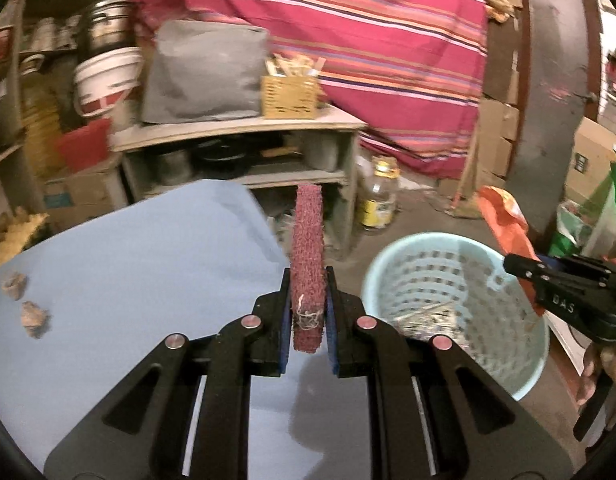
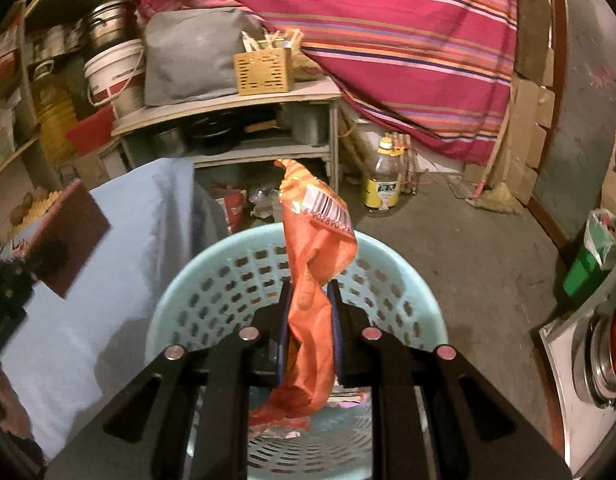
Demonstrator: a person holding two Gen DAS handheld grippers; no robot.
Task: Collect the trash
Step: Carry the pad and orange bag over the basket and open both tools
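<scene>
A striped red cloth (image 2: 407,40) hangs behind a grey shelf (image 2: 228,104). On the shelf stand a grey bag (image 2: 188,56) and a wooden box (image 2: 264,70). A bottle (image 2: 383,184) stands on the floor.

The left gripper (image 1: 308,280) is showing black arms, blue pads and shiny round screws. The right gripper (image 2: 310,294) is looking the same, with white letters on its side.

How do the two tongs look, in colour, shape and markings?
Both the left tongs and the right tongs are black, with flat cut-out linkage arms, round silver rivets and blue pads on the inner faces of the fingers. The right tongs, seen from the left camera, carry white letters "DAS".
</scene>
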